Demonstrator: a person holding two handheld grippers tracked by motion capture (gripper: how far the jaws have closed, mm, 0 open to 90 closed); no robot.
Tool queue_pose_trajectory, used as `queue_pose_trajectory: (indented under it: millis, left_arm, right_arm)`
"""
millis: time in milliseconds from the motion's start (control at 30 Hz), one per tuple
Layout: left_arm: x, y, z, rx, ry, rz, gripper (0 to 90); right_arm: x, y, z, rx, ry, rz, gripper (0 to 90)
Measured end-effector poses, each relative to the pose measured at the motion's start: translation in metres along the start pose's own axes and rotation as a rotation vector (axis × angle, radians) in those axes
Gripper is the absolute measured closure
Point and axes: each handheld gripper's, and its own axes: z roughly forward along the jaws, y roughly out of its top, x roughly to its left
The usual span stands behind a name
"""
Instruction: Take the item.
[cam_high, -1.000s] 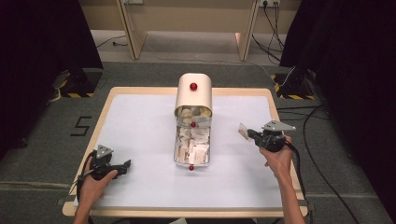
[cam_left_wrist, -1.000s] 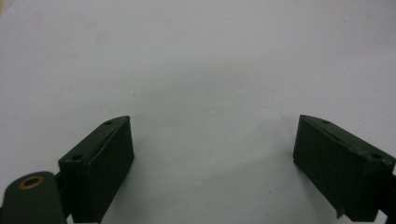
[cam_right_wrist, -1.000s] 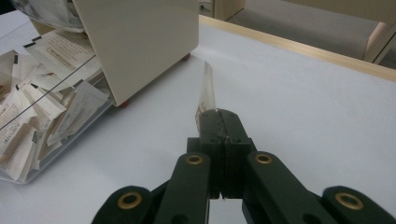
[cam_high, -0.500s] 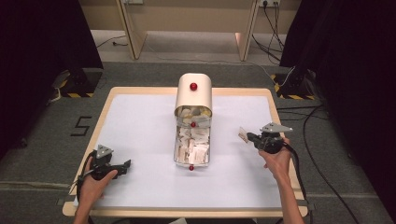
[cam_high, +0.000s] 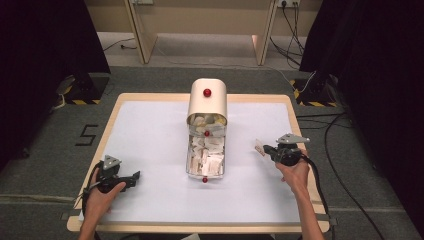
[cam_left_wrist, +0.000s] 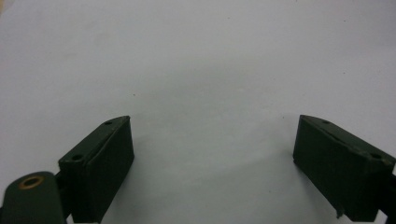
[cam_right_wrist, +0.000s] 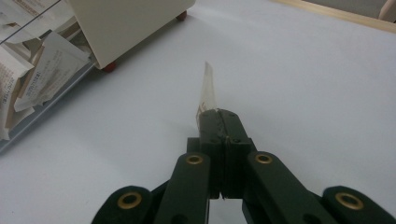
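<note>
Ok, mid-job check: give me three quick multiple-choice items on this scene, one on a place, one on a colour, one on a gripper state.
1. Where is the open box of packets?
A. table middle
B. left edge
C. on the floor

2. What colour is the knob on the box lid?
A. blue
B. red
C. green

3. How is the right gripper?
A. wide open, holding nothing
B. shut on a packet
C. shut on the lid

Answers: 1 A, the high view shows it centred between both hands. 2 B, the knob is plainly red. 3 B, its jaws pinch a thin packet.
</note>
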Motion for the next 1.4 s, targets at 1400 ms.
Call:
queue_pose_trajectory:
  millis: [1400]
  left_arm:
    - [0.000, 0.000, 0.000, 0.001, 0.001, 0.001, 11.4]
  right_arm:
    - [-0.010, -0.013, 0.010, 0.051, -0.050, 0.037, 82.0]
